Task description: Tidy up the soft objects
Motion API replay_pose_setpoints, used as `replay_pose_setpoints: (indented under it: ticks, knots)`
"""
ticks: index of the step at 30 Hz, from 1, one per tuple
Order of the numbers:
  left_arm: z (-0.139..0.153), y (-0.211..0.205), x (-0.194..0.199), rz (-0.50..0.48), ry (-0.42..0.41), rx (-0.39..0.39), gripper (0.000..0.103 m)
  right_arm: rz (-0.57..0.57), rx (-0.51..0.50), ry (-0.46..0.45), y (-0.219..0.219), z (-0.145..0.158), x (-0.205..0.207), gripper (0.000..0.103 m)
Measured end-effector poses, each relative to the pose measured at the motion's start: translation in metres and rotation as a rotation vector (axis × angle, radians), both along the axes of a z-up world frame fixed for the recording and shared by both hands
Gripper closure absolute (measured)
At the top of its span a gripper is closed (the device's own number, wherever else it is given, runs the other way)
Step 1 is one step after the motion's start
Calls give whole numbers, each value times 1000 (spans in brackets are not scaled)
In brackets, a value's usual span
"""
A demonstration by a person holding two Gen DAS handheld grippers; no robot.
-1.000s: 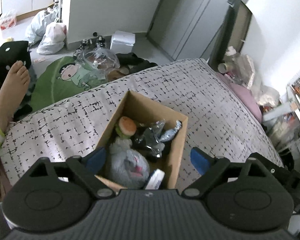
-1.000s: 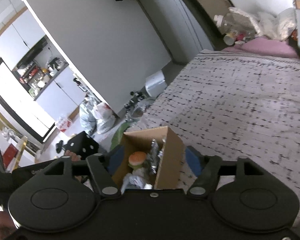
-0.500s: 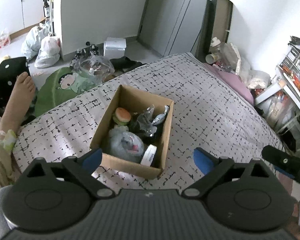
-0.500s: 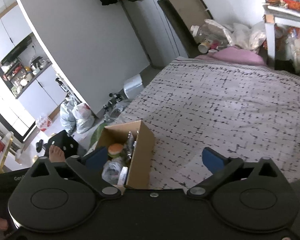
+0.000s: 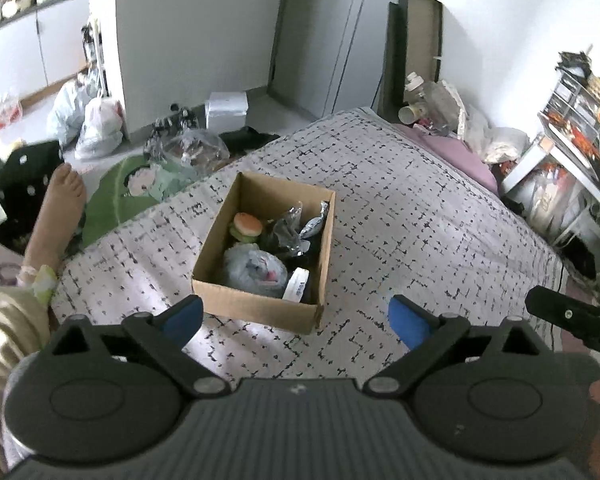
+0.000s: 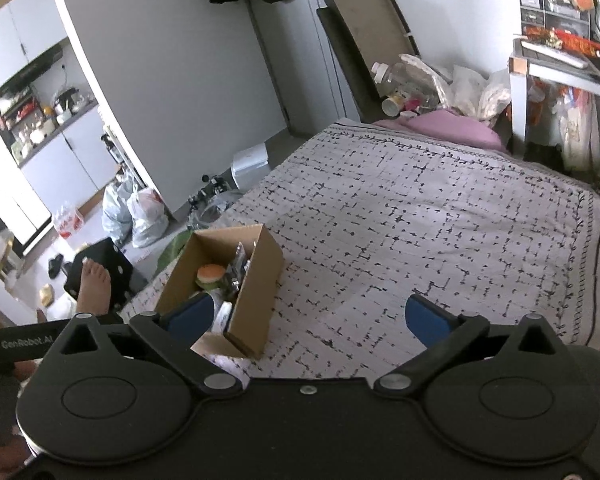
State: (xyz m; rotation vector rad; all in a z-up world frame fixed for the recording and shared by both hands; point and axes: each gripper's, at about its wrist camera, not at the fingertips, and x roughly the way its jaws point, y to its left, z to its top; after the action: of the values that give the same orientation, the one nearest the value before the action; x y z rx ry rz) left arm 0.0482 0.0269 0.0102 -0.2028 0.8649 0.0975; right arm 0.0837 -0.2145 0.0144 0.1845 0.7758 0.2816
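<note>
An open cardboard box point(image 5: 256, 308) stands on the patterned bedspread point(image 5: 420, 240). Inside lie a plush burger point(image 5: 246, 226), a grey soft bundle point(image 5: 254, 268), crinkled silver-black wrappers point(image 5: 292, 232) and a white tub point(image 5: 297, 285). My left gripper point(image 5: 296, 318) is open and empty, held above and just in front of the box. My right gripper point(image 6: 316, 316) is open and empty, to the right of the box point(image 6: 256, 300), over the bedspread point(image 6: 420, 220). The burger point(image 6: 211, 274) shows in the right view too.
A person's bare foot point(image 5: 60, 200) rests off the bed's left edge. Bags point(image 5: 96, 124), a green cushion point(image 5: 120, 196) and clutter lie on the floor beyond. A pink pillow point(image 6: 448, 126) and a shelf point(image 5: 580, 152) stand at the bed's right side.
Both grippers have pulled back and up from the box and opened wider. The box now sits farther off and shows whole in the left view.
</note>
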Motion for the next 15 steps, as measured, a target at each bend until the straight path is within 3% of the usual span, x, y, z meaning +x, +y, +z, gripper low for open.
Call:
replay_pose_setpoints:
  ticks: [15]
  knots:
    - [9, -6, -38, -40, -14, 58, 2, 16, -92, 9, -1, 4, -36, 0]
